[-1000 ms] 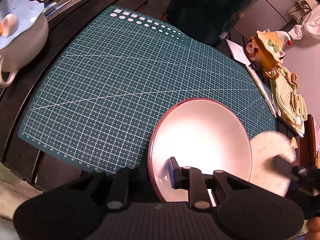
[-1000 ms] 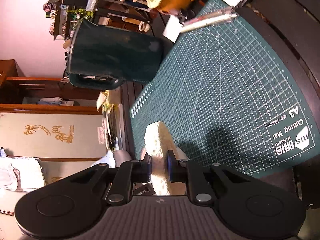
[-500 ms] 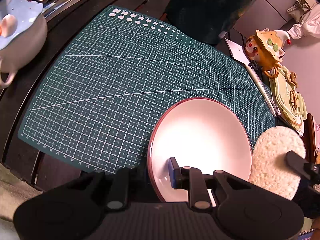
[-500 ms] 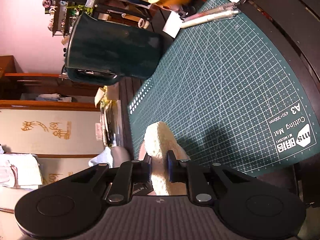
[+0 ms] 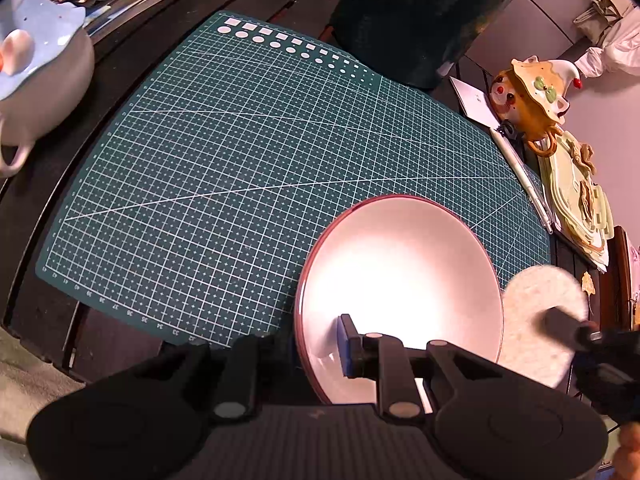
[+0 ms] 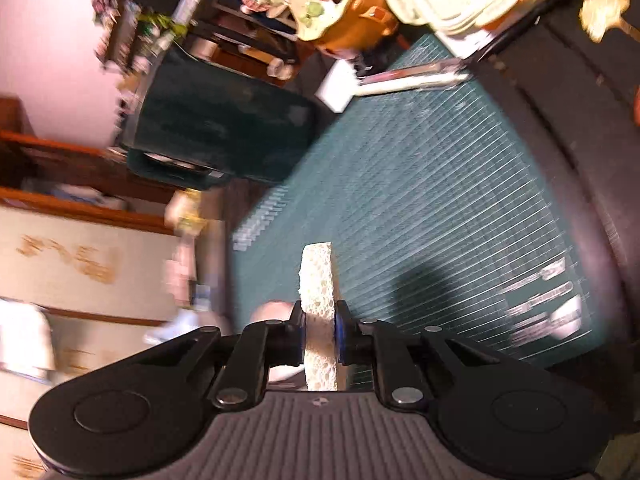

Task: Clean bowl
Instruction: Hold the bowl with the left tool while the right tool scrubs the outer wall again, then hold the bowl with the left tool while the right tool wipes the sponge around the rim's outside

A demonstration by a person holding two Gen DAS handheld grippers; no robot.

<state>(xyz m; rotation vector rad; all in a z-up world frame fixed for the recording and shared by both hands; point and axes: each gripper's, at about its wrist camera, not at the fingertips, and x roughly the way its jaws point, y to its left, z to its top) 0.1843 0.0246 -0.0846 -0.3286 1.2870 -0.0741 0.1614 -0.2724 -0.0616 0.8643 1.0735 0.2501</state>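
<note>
L claw [image 5: 320, 346]: clamped on bowl rim, one finger inside, one outside.
Bowl [image 5: 400, 280]: white, red rim, lower right of left-wrist frame, over mat.
R claw [image 6: 319, 338]: pinching sponge [image 6: 318, 304] edge-on; frame blurred.
Sponge pos: just right of bowl, contact unclear.
Mat [image 5: 248, 152]: green grid, frame center.
Jug [image 6: 216, 132]: dark green, upper left of right-wrist frame.

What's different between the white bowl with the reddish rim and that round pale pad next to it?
The bowl is smooth, glossy and hollow, with a dark red rim; the sponge pad is flat, rough and porous, all off-white. The bowl is the wider of the two. The left gripper pinches the bowl's rim, one finger inside it, while the right gripper squeezes the sponge edge-on. Both are round, pale and gripped.
</note>
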